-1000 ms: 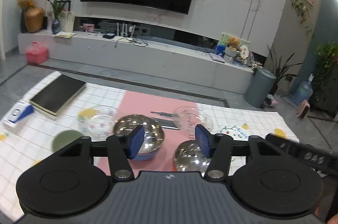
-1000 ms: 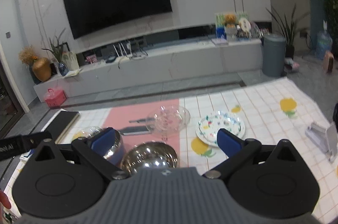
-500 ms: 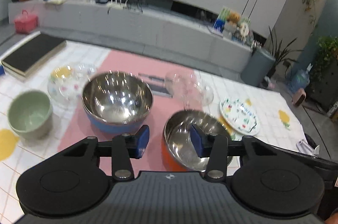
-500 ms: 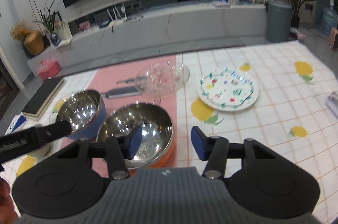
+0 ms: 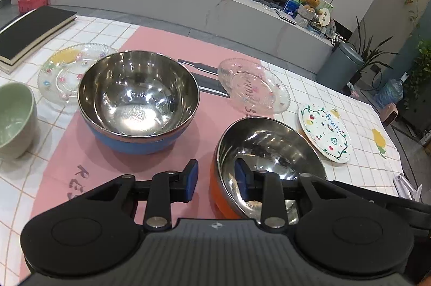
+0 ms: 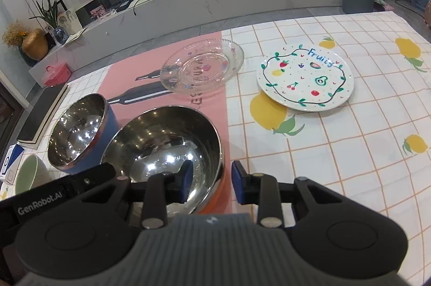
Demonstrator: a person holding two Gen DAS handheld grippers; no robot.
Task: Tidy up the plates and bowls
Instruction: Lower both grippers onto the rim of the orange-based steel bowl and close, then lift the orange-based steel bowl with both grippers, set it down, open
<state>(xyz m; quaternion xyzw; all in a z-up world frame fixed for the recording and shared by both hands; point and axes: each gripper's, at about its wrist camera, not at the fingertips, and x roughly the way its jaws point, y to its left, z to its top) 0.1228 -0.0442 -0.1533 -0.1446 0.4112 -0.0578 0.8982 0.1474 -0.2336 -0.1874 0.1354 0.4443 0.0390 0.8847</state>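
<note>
An orange-sided steel bowl [image 5: 269, 151] [image 6: 164, 140] stands on the pink mat. My left gripper [image 5: 215, 178] is open and straddles its near left rim, one finger inside, one outside. My right gripper [image 6: 211, 182] is open and straddles its near right rim the same way. A blue-sided steel bowl [image 5: 138, 97] [image 6: 78, 132] stands to the left. A green bowl [image 5: 13, 121] [image 6: 29, 175] is at the far left. Two clear glass plates [image 5: 67, 70] [image 5: 253, 86] and a white fruit-patterned plate [image 6: 304, 77] [image 5: 324, 132] lie on the table.
A black book [image 5: 29, 30] lies at the table's far left corner. A blue and white box [image 6: 9, 160] sits by the green bowl. A small white object [image 5: 406, 187] lies at the right edge. The checked cloth [image 6: 350, 151] spreads to the right.
Both grippers have dropped and tilted toward the table and closed in on the orange bowl's rim. Their jaws have narrowed, from wide open to a smaller gap astride the rim.
</note>
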